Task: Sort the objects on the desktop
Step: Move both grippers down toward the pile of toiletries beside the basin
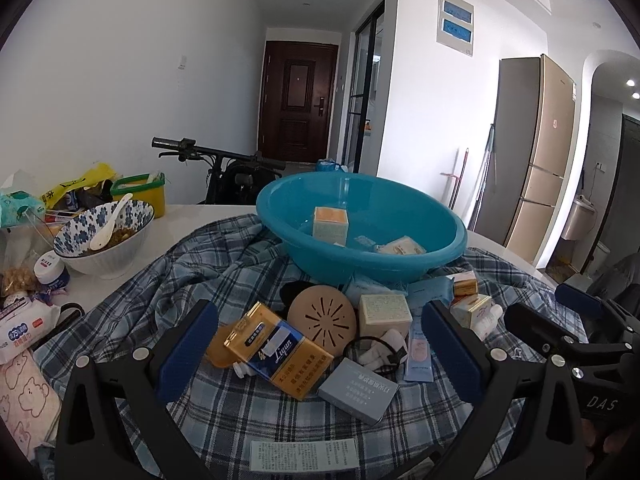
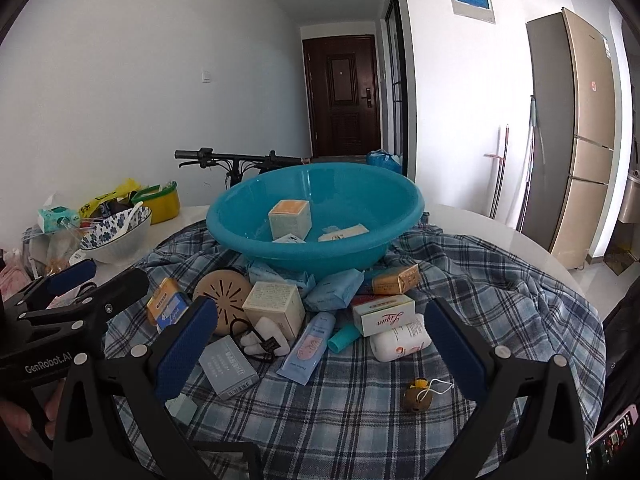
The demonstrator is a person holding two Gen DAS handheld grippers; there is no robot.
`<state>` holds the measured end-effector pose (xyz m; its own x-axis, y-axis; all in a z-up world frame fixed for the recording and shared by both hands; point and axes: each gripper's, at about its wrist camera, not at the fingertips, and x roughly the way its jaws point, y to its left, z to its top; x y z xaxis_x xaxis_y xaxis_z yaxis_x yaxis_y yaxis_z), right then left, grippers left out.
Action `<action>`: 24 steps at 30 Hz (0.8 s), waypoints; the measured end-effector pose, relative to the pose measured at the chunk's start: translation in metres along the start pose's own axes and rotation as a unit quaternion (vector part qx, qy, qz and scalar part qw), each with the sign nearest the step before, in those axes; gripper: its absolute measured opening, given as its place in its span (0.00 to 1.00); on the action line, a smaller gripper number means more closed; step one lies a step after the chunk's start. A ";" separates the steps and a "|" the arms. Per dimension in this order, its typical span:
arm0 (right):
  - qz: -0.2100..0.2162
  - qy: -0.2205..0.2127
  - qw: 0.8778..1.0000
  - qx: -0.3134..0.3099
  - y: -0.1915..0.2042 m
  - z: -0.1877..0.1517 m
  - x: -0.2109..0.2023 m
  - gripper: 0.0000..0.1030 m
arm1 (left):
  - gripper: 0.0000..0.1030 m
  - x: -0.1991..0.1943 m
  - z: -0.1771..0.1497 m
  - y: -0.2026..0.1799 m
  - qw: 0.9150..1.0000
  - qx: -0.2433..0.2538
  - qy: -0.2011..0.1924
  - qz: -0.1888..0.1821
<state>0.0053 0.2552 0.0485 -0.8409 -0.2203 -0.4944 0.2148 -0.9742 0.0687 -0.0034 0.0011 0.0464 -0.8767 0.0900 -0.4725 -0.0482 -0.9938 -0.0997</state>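
Boxes marked "Liqun" (image 1: 280, 354) lie before both wide-spread grippers (image 1: 320, 356).

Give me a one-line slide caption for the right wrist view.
Open right gripper hovers over boxes and tubes heaped on a plaid cloth before a teal basin.

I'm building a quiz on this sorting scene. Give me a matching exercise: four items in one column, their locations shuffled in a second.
Things:
1. cube-shaped box
2. white spoon
3. gold Liqun carton
4. small olive ornament

Places:
A. in the floral bowl
B. alone on the plaid cloth, near the right gripper
C. inside the teal basin
D. between the left gripper's open jaws

Pairs: 1-C, 2-A, 3-D, 4-B
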 end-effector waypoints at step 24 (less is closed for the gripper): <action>-0.010 0.097 0.995 -0.004 -0.003 -0.054 0.036 1.00 | 1.00 0.046 -0.076 0.008 0.986 0.002 0.166 -0.011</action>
<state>0.0012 0.2529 -0.0162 -0.7332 -0.1872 -0.6538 0.2043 -0.9776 0.0509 -0.0072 0.0024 -0.0427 -0.6699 0.1277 -0.7314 -0.0680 -0.9915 -0.1109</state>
